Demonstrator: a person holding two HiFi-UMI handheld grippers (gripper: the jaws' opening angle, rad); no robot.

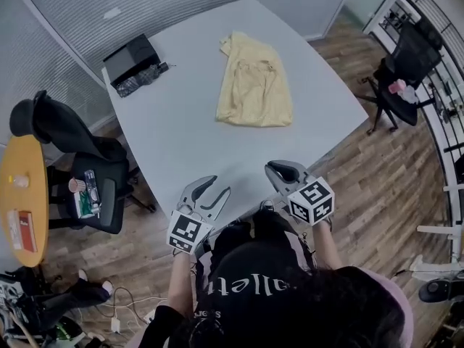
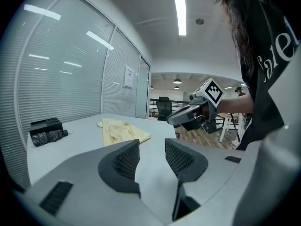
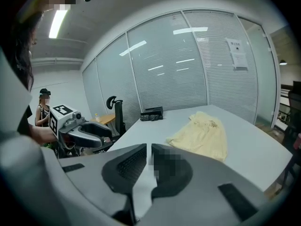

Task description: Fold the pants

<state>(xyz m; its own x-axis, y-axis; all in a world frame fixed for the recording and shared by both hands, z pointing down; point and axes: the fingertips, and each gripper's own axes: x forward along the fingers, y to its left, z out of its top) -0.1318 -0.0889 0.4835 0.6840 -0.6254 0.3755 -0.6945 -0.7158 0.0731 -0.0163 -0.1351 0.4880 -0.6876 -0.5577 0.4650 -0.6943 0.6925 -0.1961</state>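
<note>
Jaws on my left gripper (image 1: 214, 188) stand spread with nothing between them at the near edge of the white tabletop (image 1: 181, 140). Those on my right gripper (image 1: 278, 168), near it on the right, are all but pressed together and also empty. Farther out, the pale yellow pants (image 1: 254, 85) lie flat on the tabletop's far half, well apart from both grippers, with a black box (image 1: 133, 56) at the far left corner.

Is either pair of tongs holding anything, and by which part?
Nothing is held: the left tongs are open and empty, the right tongs shut on nothing; the yellow pants lie apart from both on the table.
</note>
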